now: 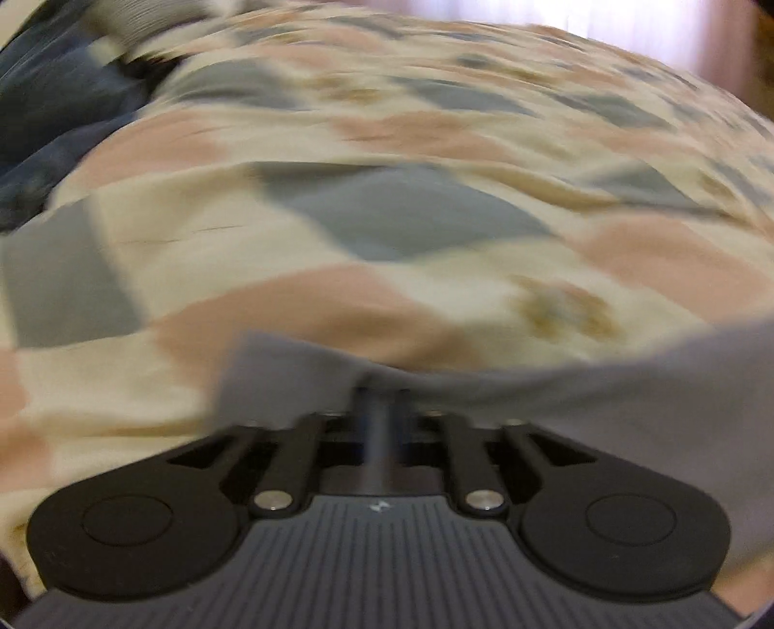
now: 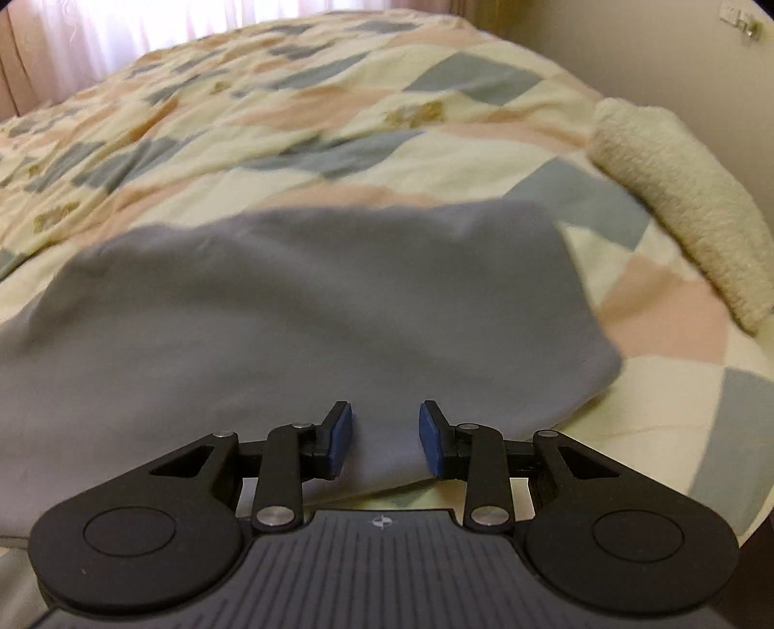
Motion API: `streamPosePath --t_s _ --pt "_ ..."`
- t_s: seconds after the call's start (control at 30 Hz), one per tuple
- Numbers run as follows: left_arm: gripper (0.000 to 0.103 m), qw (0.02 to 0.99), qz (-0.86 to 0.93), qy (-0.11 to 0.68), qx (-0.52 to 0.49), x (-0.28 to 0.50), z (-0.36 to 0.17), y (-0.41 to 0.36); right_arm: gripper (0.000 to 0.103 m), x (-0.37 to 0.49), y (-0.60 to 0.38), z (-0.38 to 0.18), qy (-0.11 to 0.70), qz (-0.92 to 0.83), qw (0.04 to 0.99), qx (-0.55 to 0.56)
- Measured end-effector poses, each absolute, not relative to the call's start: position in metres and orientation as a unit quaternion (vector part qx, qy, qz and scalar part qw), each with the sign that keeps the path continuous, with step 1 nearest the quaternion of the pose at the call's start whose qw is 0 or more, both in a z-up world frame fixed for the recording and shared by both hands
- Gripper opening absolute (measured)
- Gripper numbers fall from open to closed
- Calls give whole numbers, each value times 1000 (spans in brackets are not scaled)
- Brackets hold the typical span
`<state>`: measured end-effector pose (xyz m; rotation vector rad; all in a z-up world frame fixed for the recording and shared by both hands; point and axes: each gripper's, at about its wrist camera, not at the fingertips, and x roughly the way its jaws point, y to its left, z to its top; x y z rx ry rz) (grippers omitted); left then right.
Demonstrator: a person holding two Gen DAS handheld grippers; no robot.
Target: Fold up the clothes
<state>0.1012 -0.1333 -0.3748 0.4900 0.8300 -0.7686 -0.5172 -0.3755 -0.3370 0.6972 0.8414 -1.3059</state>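
A grey garment [image 2: 309, 309] lies spread flat on the patchwork quilt [image 2: 338, 121]. My right gripper [image 2: 386, 438] hovers at the garment's near edge. Its blue pads [image 2: 341, 435] stand apart with grey cloth between them, and I see no pinch. In the blurred left wrist view, the same grey garment [image 1: 604, 387] drapes over my left gripper [image 1: 379, 392]. Those fingertips are hidden under the cloth, and the cloth puckers where they meet, so the jaws are closed on its edge.
A rolled cream towel [image 2: 677, 193] lies at the quilt's right edge beside a wall. Dark blue clothing [image 1: 53, 126] is heaped at the far left of the left wrist view. Bright curtains [image 2: 169, 24] hang behind the bed.
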Motion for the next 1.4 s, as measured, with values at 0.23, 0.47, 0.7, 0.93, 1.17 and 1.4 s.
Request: streamPosePath --t_s 0.23,0.47,0.7,0.93,1.17,1.4 --pt "11 809 -396 380 212 56 -341 -146 34 -510 -374 -329 358 -558 694 282" --pt "20 803 -375 389 252 33 -378 -151 34 -519 -372 -364 391 -558 694 233" --pt "33 817 -400 306 281 -6 -365 -156 40 -547 -356 -356 323 -584 717 204" --pt "49 830 -438 252 234 -59 -342 -122 50 -556 -302 -351 225 -593 744 210" --pt "57 791 -497 252 254 -160 -299 -78 58 -547 -187 -306 178 -572 766 232" --pt "68 786 -536 221 215 -223 -262 -18 65 -551 -102 -274 158 -568 777 221"
